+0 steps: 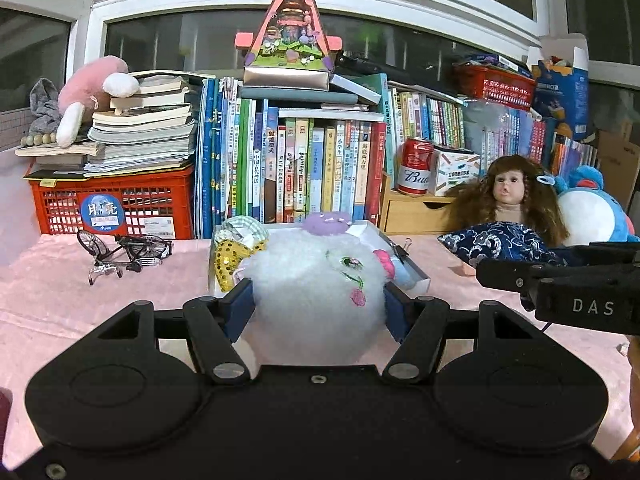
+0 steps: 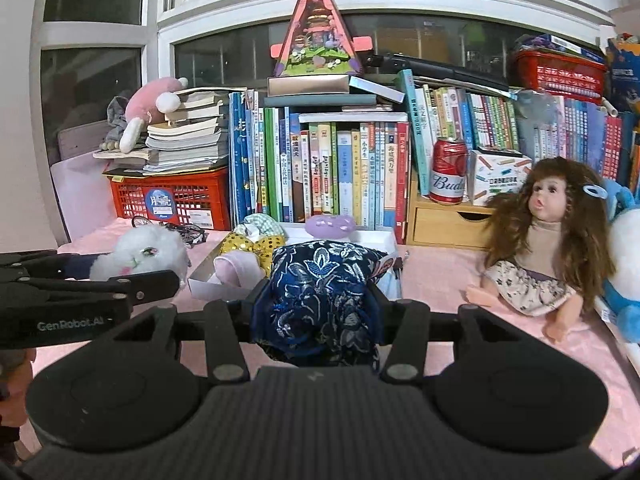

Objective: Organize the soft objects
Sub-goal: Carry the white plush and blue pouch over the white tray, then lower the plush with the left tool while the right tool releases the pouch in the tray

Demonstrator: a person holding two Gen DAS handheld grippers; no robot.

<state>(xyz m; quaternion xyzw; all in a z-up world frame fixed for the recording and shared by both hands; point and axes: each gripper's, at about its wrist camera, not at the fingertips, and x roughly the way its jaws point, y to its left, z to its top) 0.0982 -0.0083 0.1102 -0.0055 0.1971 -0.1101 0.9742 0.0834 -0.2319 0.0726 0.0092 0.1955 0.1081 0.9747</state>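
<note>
My left gripper (image 1: 318, 300) is shut on a fluffy white plush toy (image 1: 316, 292) with an embroidered face, held just in front of a white box (image 1: 416, 274). The box holds a gold sequin item (image 1: 232, 258), a purple plush (image 1: 327, 224) and a pink item (image 1: 385, 262). My right gripper (image 2: 320, 304) is shut on a dark blue floral cushion (image 2: 320, 284), in front of the same box (image 2: 384, 240). The white plush also shows in the right wrist view (image 2: 140, 254), at the left.
A long-haired doll (image 2: 548, 240) sits on the pink cloth at the right, beside a blue-and-white plush (image 2: 628, 264). A small model bicycle (image 1: 124, 250) stands at the left. Books, a red crate (image 1: 116, 208), a red can (image 1: 414, 166) and a wooden drawer (image 1: 416, 210) line the back.
</note>
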